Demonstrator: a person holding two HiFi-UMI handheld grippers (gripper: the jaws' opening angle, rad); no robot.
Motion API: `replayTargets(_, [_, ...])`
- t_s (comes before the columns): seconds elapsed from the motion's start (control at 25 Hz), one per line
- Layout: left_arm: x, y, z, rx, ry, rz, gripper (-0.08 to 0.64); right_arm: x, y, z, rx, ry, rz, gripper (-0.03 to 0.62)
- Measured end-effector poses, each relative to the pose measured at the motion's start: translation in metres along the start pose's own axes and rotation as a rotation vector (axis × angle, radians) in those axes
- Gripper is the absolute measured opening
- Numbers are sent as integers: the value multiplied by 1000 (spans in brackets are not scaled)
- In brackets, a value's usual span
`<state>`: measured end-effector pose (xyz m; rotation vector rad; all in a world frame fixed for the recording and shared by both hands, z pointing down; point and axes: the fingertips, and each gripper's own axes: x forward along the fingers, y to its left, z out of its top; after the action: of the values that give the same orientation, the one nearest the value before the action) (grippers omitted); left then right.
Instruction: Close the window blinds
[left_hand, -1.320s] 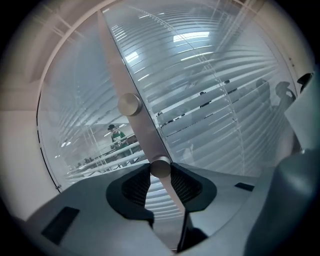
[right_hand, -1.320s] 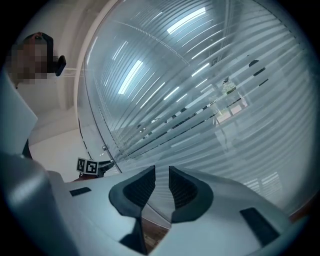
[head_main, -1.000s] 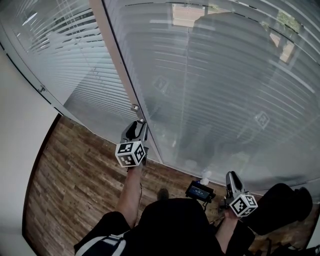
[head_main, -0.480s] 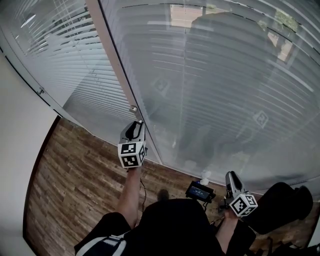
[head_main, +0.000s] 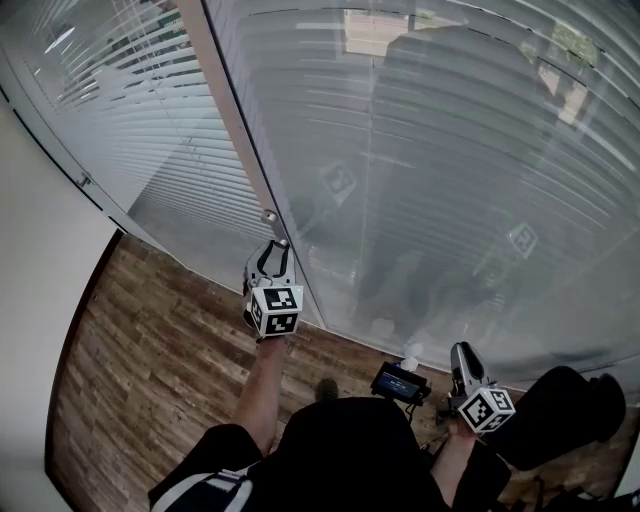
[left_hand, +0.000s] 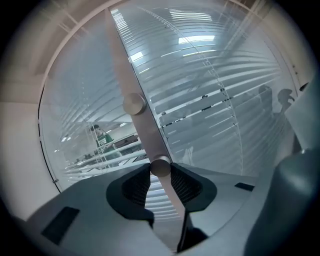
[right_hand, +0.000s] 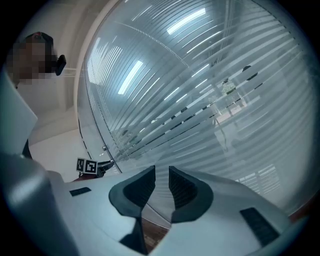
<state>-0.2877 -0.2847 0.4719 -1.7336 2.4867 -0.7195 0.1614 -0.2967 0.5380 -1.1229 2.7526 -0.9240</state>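
Black-and-white square markers cover the cube (head_main: 277, 310) on each gripper. The left gripper (head_main: 272, 256) is clamped on the lower knob (left_hand: 160, 166) of the window post (left_hand: 120, 60), which stands between two glazed panes of blinds (head_main: 450, 150). The right gripper (right_hand: 162, 172) hangs low, its jaws slightly apart and empty.

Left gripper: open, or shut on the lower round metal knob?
Shut: the left gripper clamps the lower round metal knob, jaws touching both sides.

Glossy glass panes (head_main: 450, 200), matt metal knob (left_hand: 160, 166), grained wooden floor (head_main: 150, 360).
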Motion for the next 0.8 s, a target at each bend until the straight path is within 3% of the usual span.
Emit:
replayTargets(0.08, [0, 0, 0, -80, -17, -18, 140, -1, -1, 0, 1, -2, -1, 92])
replayTargets(0.28, [-5, 1, 3, -428, -66, -115, 144, -4, -3, 0, 3, -10, -7, 92])
replayTargets(0.4, [-6, 7, 2, -542, -84, -125, 149, -5, -4, 0, 3, -8, -10, 92])
replayTargets(0.6, [-4, 6, 3, -602, -88, -147, 149, -4, -2, 1, -1, -6, -4, 92])
replayTargets(0.8, [-1, 6, 0, -480, -57, -133, 140, 0, 1, -1, -2, -2, 3, 92])
